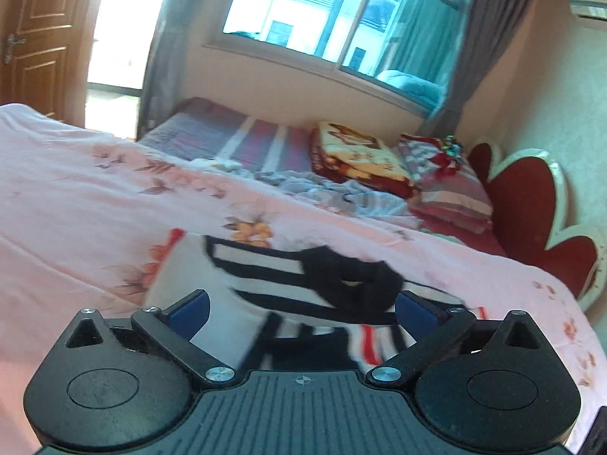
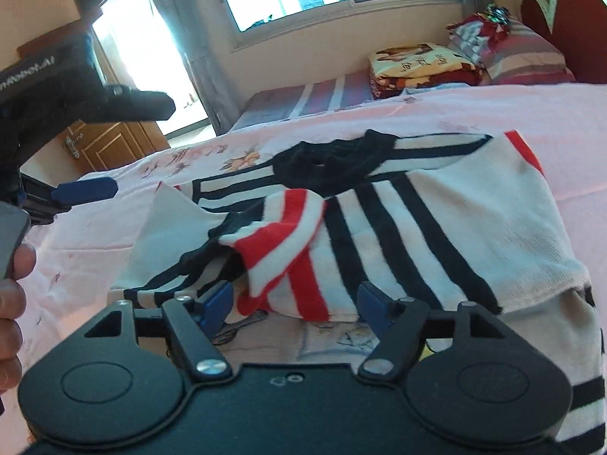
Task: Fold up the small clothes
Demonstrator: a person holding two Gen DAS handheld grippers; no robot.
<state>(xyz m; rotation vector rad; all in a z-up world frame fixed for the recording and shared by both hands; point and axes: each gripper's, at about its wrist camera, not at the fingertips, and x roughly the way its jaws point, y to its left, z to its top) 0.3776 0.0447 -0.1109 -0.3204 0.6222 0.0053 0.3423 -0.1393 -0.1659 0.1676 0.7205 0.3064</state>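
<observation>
— Two grippers on my screens, one garment. Where is it?

— I see the striped shirt lying partly folded on the pink bedspread. It is white with black bands, and its black collar is on the far side from my right camera. One red-and-white sleeve lies folded across the front of it.

— What are your right tongs doing?

— On the right gripper I see blue pads either side of the sleeve's lower end, standing fairly wide, with a gap on each side. They press on nothing.

— And the left?

— My left gripper is spread wide, with its blue fingers far apart above the near edge of the shirt. That picture is smeared, yet nothing sits between the pads. From the right camera I see it at the left edge, clear of the cloth, with a hand behind it.

— Anything else on the bed?

— I can see folded blankets and a striped pillow lying by the red headboard.
</observation>
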